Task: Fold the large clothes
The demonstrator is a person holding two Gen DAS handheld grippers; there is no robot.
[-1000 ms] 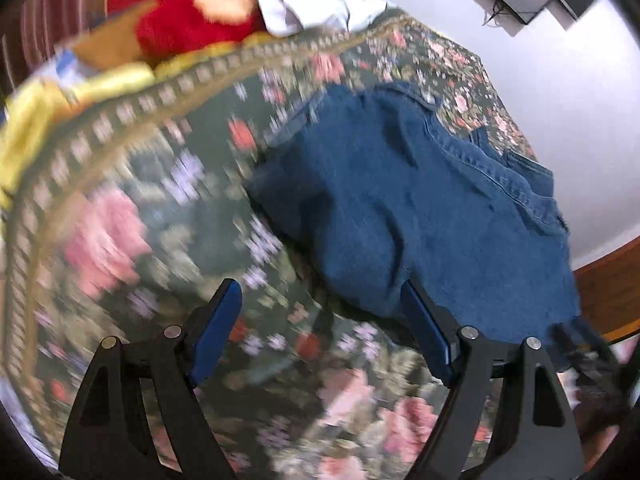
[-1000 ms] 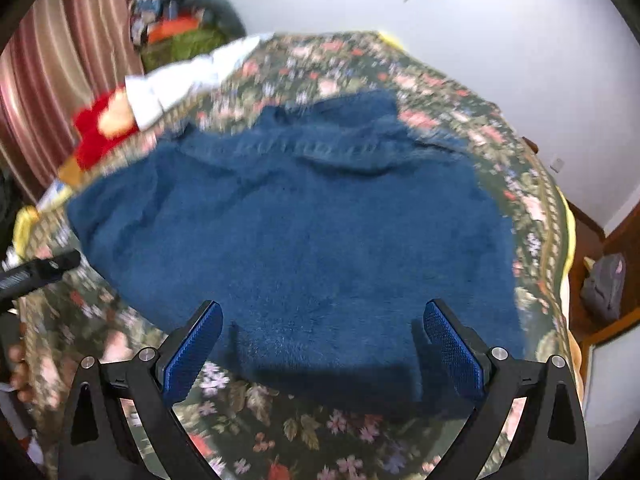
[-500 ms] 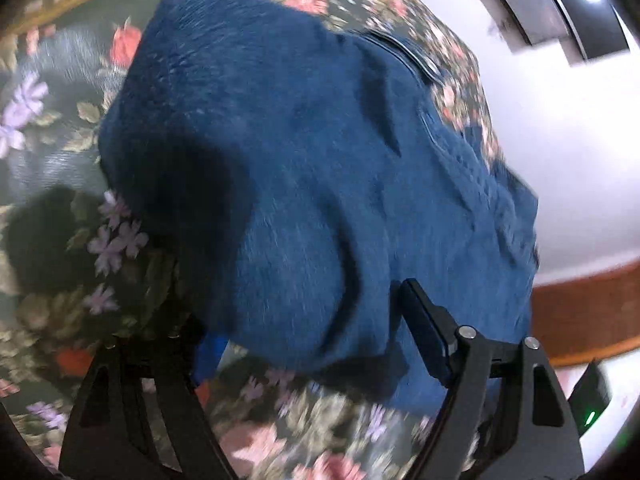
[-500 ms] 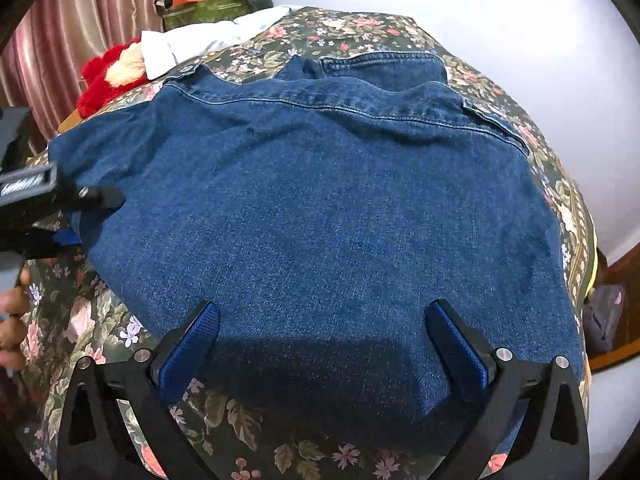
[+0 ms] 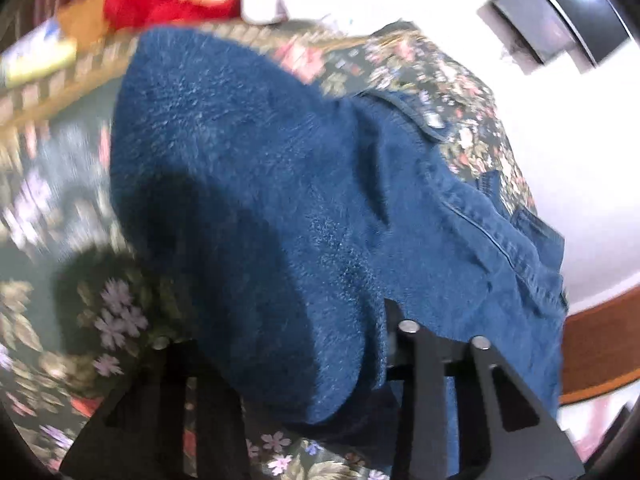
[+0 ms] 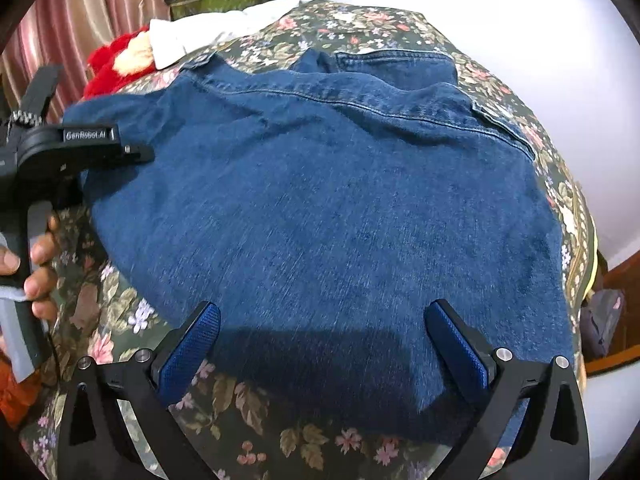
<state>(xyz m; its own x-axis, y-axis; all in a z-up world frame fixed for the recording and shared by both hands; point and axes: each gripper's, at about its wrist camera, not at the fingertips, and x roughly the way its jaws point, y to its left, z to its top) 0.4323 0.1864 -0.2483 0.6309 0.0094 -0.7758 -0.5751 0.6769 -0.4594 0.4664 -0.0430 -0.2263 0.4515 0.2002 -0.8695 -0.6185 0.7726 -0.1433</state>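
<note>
A large blue denim garment (image 6: 328,208) lies spread on a floral bedspread (image 6: 248,408). My right gripper (image 6: 322,344) is open, its blue pads over the garment's near edge, holding nothing. My left gripper (image 5: 280,344) is at the garment's left edge; a fold of denim (image 5: 260,240) bulges between its two arms and hides the fingertips. In the right wrist view the left gripper (image 6: 132,152) reaches onto the garment's left corner, with the person's hand (image 6: 38,264) behind it.
A red plush toy (image 6: 116,68) and a white cloth (image 6: 208,32) lie at the bed's far left. Striped curtains (image 6: 80,20) hang behind. A white wall (image 6: 540,40) and wooden furniture (image 5: 600,344) stand to the right. A bag (image 6: 604,320) sits on the floor.
My left gripper moved in to the garment's left edge and its arms closed in around a fold of denim, which now bulges up. My right gripper came closer to the near edge, still open.
</note>
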